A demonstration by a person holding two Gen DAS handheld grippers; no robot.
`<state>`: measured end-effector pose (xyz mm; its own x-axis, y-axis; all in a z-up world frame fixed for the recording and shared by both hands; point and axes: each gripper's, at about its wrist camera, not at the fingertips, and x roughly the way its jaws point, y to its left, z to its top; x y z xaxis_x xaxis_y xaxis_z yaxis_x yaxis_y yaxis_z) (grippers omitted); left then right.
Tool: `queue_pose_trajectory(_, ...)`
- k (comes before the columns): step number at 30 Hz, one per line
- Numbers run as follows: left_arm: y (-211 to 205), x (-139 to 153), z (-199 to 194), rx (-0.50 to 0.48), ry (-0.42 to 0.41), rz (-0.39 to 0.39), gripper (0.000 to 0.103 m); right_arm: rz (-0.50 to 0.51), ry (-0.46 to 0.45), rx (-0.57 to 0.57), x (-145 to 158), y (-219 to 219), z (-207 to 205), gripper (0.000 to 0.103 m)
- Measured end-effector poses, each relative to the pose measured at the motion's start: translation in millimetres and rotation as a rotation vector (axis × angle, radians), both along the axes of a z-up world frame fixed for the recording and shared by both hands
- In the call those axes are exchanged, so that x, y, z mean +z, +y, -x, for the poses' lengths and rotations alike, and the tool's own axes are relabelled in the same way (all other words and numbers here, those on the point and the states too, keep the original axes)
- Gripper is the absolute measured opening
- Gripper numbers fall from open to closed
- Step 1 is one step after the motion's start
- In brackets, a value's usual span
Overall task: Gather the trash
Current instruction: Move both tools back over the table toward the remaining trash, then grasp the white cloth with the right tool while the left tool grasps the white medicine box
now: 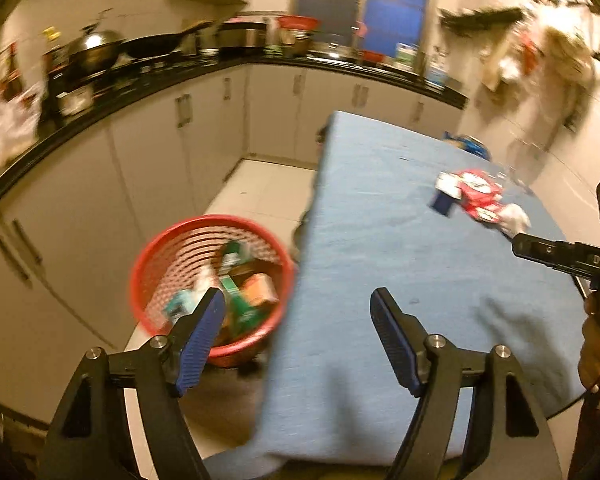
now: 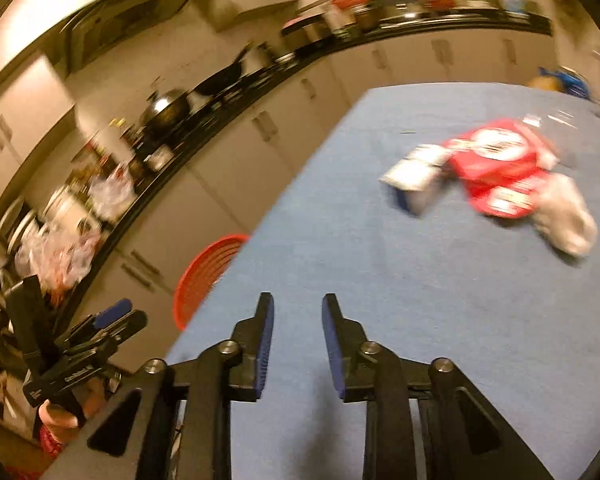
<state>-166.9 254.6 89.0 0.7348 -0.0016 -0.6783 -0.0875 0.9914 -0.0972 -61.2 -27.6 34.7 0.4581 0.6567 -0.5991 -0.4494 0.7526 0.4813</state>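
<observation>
A red mesh trash basket (image 1: 156, 264) stands on the floor left of the blue-clothed table (image 1: 380, 240) and holds several packages. My left gripper (image 1: 298, 304) is open and empty, above the table's left edge near the basket. On the table lie a red wrapper (image 1: 478, 194), a white and blue carton (image 1: 446, 190) and a crumpled white tissue (image 1: 514, 216). In the right wrist view my right gripper (image 2: 298, 308) is open and empty over the cloth (image 2: 380, 280), short of the red wrapper (image 2: 500, 164), the carton (image 2: 416, 176) and the tissue (image 2: 568, 220). The basket's rim (image 2: 204, 272) shows there too.
A black counter (image 1: 140, 80) with pans and bottles runs along white cabinets (image 1: 204, 152) behind the basket. A blue bag (image 1: 470, 144) sits at the table's far end. The right gripper's body (image 1: 560, 256) shows at the right edge of the left wrist view.
</observation>
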Motion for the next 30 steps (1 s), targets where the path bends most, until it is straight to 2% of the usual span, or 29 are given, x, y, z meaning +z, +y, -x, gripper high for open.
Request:
queue_pose_trajectory(6,-63,11,-42,-0.166,0.021,-0.020,0.074,-0.003,0.001,-0.164,2,-80,-12,0.028)
queue_pose_trajectory(7,-69,12,-48,-0.186,0.024,-0.019,0.076,-0.002,-0.004,-0.191,4,-92,-15,0.030)
queue_pose_trajectory(9,-87,11,-65,-0.235,0.047,-0.005,0.079,0.021,-0.015,-0.251,8,-113,-22,0.043)
queue_pose_trajectory(12,-105,5,-88,-0.271,0.086,0.001,0.079,0.047,-0.015,-0.297,9,-135,-40,0.045)
queue_pose_trajectory(20,-124,3,-139,-0.267,0.132,-0.001,0.079,0.087,0.055,-0.301,-18,-154,-115,0.048)
queue_pose_trajectory(24,-127,6,-162,-0.266,0.151,0.010,0.079,0.060,0.089,-0.276,-38,-153,-126,0.048)
queue_pose_trajectory(30,-144,5,-207,-0.255,0.171,0.010,0.079,0.094,0.054,-0.244,-44,-146,-126,0.048)
